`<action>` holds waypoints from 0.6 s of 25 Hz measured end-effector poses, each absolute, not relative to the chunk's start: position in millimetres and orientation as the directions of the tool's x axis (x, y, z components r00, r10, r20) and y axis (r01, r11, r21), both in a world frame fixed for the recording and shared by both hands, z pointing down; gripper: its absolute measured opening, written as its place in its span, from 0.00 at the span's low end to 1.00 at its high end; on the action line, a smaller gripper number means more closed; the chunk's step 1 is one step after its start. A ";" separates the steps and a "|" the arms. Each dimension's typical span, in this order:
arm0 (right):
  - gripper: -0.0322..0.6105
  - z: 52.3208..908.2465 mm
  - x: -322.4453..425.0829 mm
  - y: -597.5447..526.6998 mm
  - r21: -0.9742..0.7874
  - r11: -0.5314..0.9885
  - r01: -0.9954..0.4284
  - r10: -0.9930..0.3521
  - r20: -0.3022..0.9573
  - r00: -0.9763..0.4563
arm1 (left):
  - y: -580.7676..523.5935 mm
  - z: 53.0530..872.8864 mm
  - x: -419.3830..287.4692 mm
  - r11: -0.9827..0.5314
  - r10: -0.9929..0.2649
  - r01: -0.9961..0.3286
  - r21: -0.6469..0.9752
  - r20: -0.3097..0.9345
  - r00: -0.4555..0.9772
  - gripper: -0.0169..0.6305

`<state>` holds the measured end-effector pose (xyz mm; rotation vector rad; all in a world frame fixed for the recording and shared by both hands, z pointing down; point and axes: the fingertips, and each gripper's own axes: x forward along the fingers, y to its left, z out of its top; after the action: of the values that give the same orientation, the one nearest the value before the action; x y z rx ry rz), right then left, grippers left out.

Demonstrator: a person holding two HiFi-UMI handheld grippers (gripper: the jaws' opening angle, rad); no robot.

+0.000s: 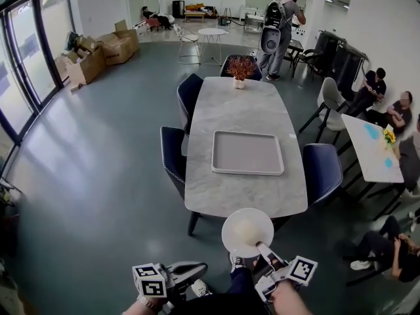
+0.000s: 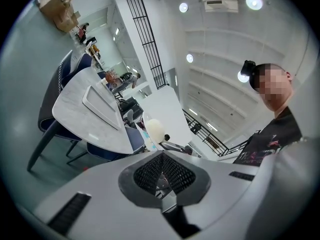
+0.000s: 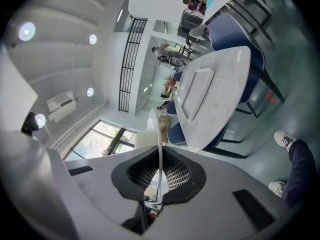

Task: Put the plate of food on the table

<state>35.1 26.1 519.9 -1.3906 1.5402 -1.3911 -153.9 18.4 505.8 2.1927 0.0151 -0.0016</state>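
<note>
A white plate (image 1: 247, 231) with a pale mound of food hangs in the air just short of the marble table's (image 1: 243, 195) near end. My right gripper (image 1: 266, 249) is shut on the plate's near rim. In the right gripper view the plate (image 3: 159, 129) runs edge-on between the pads, with the food (image 3: 144, 140) on its left side and the table (image 3: 220, 99) beyond. My left gripper (image 1: 190, 271) is low at the left, shut and holding nothing. In the left gripper view its jaws (image 2: 162, 156) meet, and the plate (image 2: 154, 129) shows past them.
A grey tray (image 1: 247, 152) lies in the middle of the table and a potted plant (image 1: 241, 69) stands at its far end. Blue chairs (image 1: 172, 153) flank both sides. Seated people (image 1: 394, 113) and a white table (image 1: 371, 146) are at the right. A person with a backpack (image 1: 279, 25) stands beyond.
</note>
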 end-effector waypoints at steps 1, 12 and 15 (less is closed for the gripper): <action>0.09 519.4 37.6 19.6 -0.953 -0.115 -0.279 -0.951 0.187 -0.246 | 14.7 506.2 -154.1 -0.582 -0.004 0.001 0.813 -0.004 1.000 0.03; 0.09 524.7 103.7 -61.3 -0.954 -0.076 -0.290 -0.940 0.166 -0.299 | -38.3 493.0 -112.7 -0.600 -0.129 -0.086 0.795 0.010 0.992 0.03; 0.09 533.7 129.4 -78.0 -0.951 -0.087 -0.297 -0.934 0.182 -0.308 | -52.8 494.6 -87.3 -0.596 -0.150 -0.090 0.798 -0.001 0.989 0.03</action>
<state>129.4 -78.0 533.7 -1.3484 1.6118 -1.4222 -87.3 -52.8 494.6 2.2128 -0.1667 -0.0841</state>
